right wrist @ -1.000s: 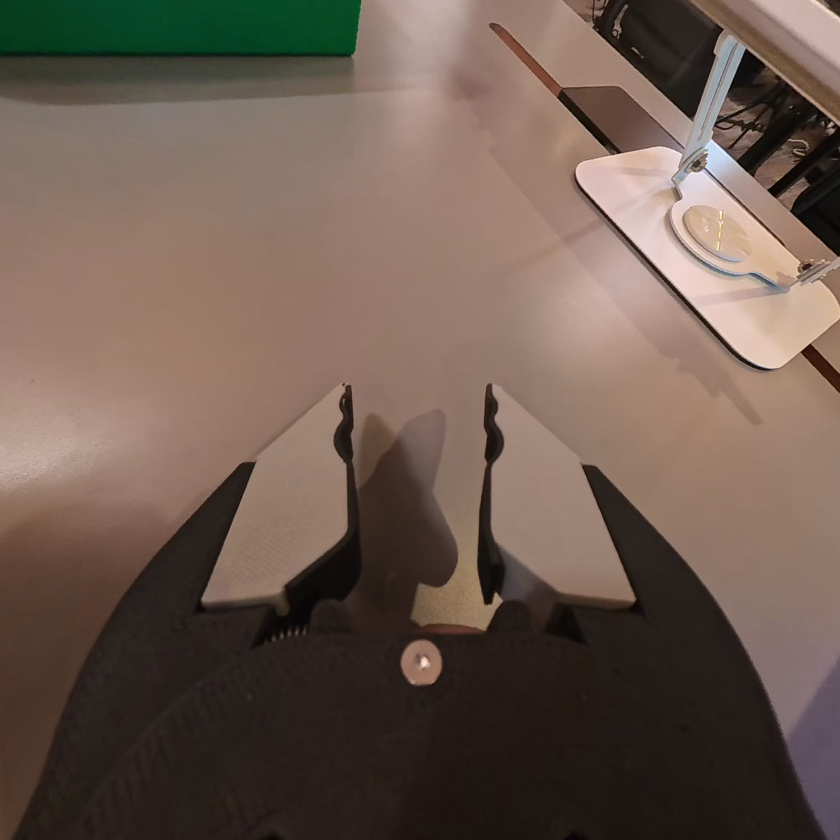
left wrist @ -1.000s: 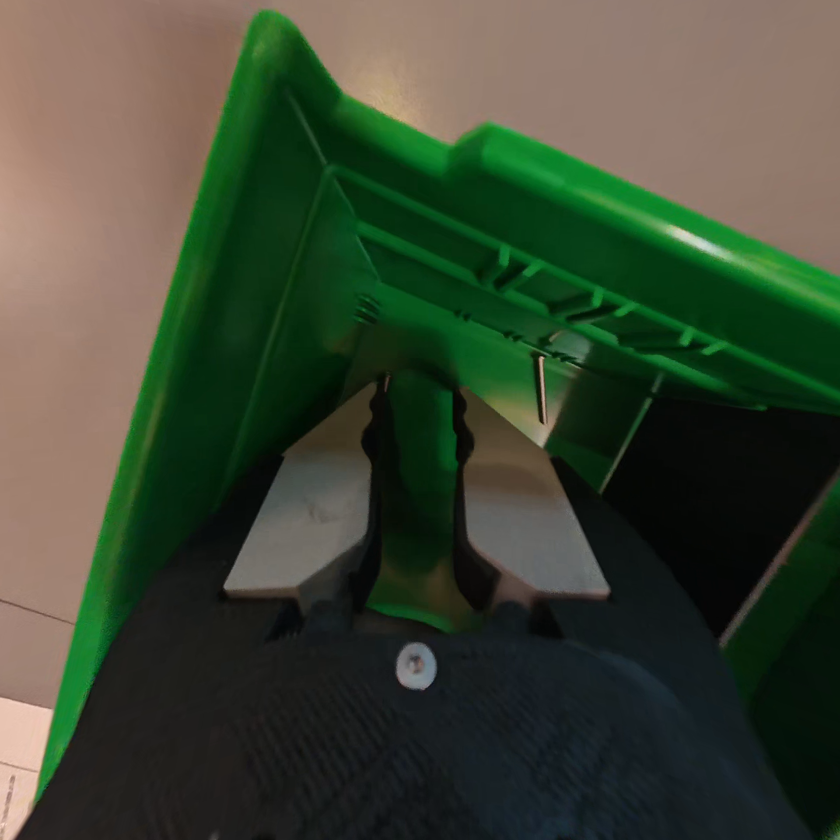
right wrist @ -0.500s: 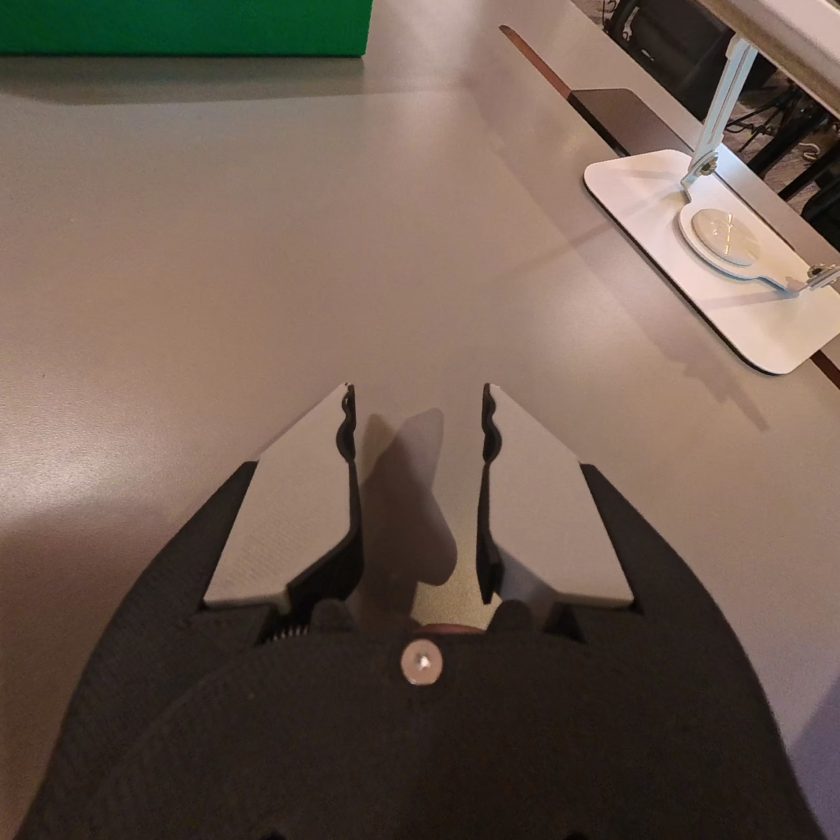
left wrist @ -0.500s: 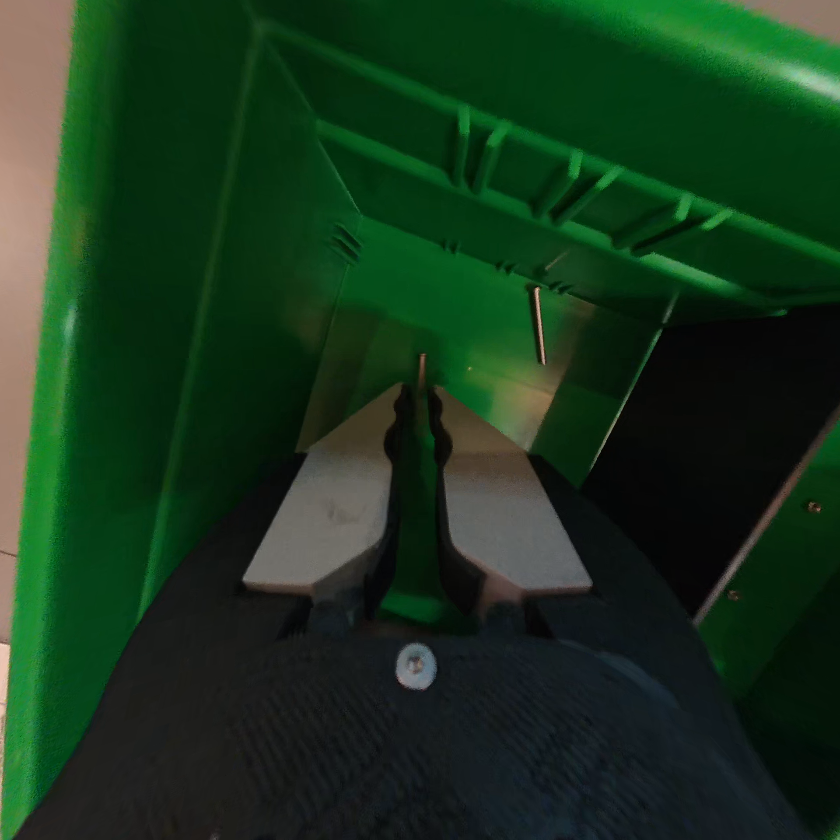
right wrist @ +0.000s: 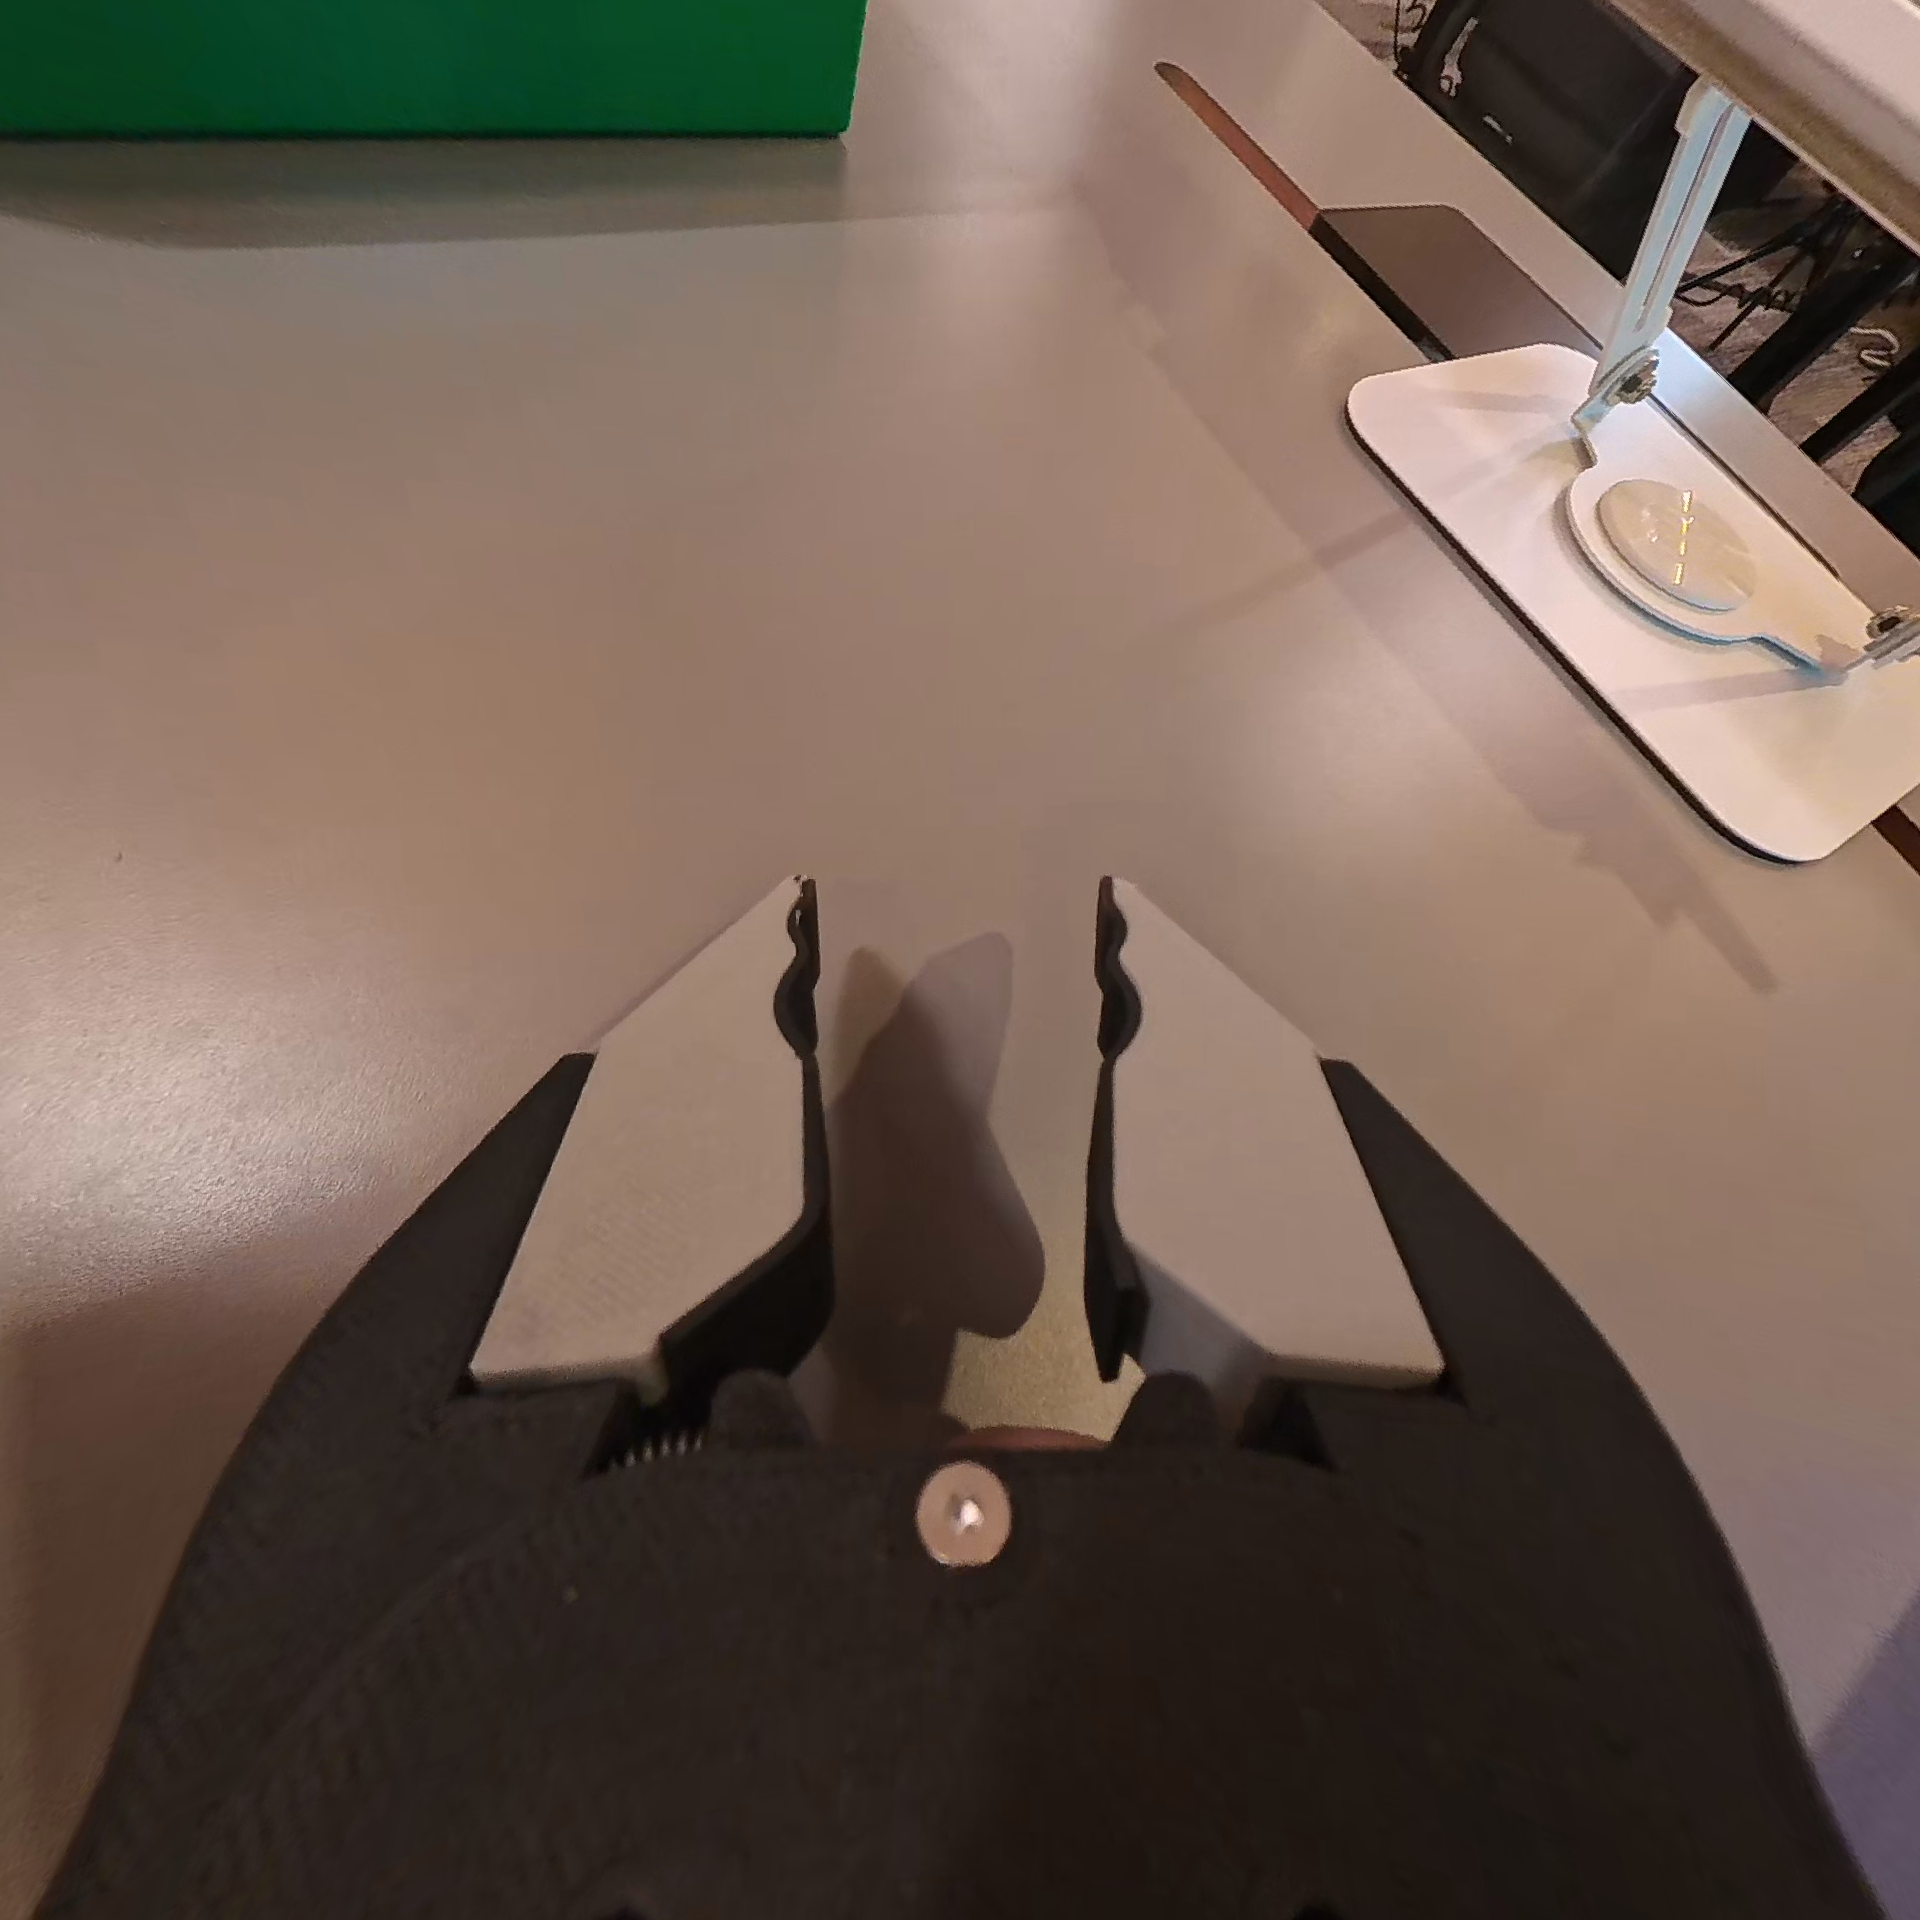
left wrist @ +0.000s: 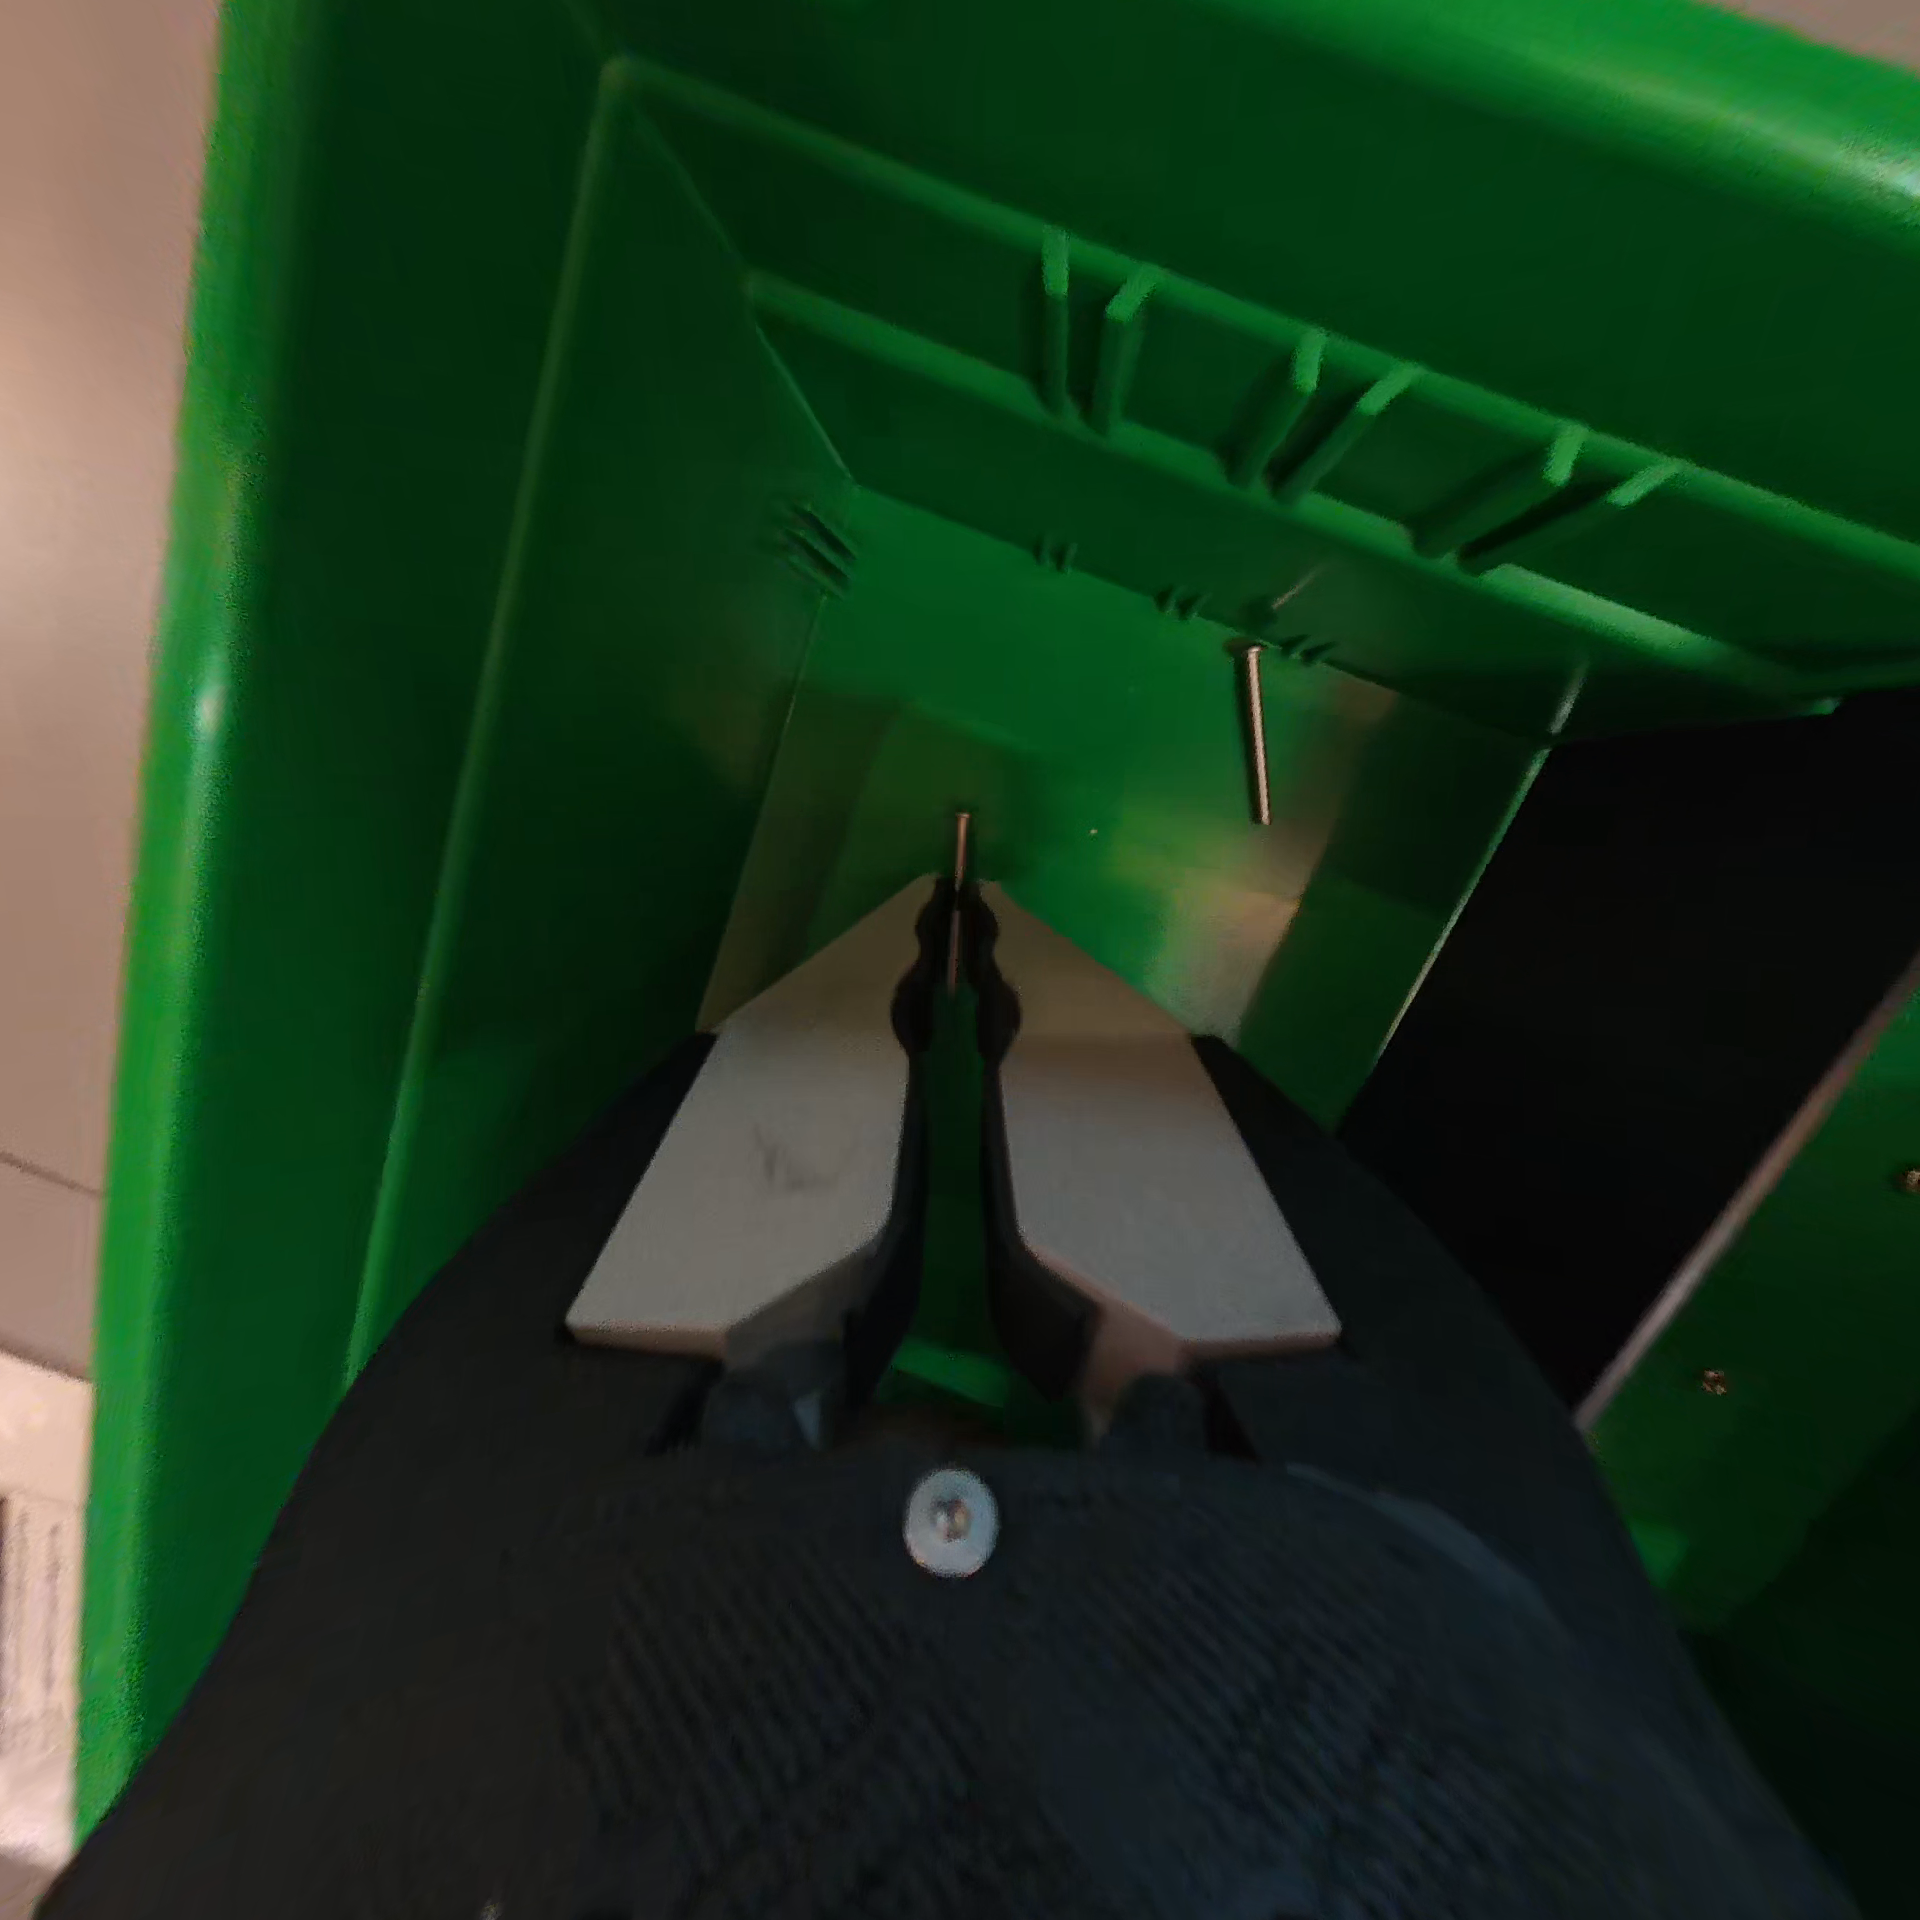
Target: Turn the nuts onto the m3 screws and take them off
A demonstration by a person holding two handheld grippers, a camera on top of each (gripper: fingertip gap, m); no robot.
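Observation:
In the left wrist view my left gripper (left wrist: 957, 902) is inside a green plastic bin (left wrist: 582, 644). Its tips are shut on a thin metal screw (left wrist: 961, 850) that sticks out past them over the bin floor. A second screw (left wrist: 1255, 732) lies on the bin floor to the right, near the back wall. Small nuts (left wrist: 1712, 1380) lie in the neighbouring compartment at the right edge. In the right wrist view my right gripper (right wrist: 956, 894) is open and empty, low over the bare grey table (right wrist: 623, 582).
A dark divider (left wrist: 1662, 997) separates the bin's compartments on the right. In the right wrist view the green bin (right wrist: 416, 62) stands at the far left, and a white stand base (right wrist: 1662, 623) with a metal arm sits at the right edge of the table.
My left gripper has moved deeper into the bin and closed its fingers on the screw. My right gripper has barely shifted and stays open.

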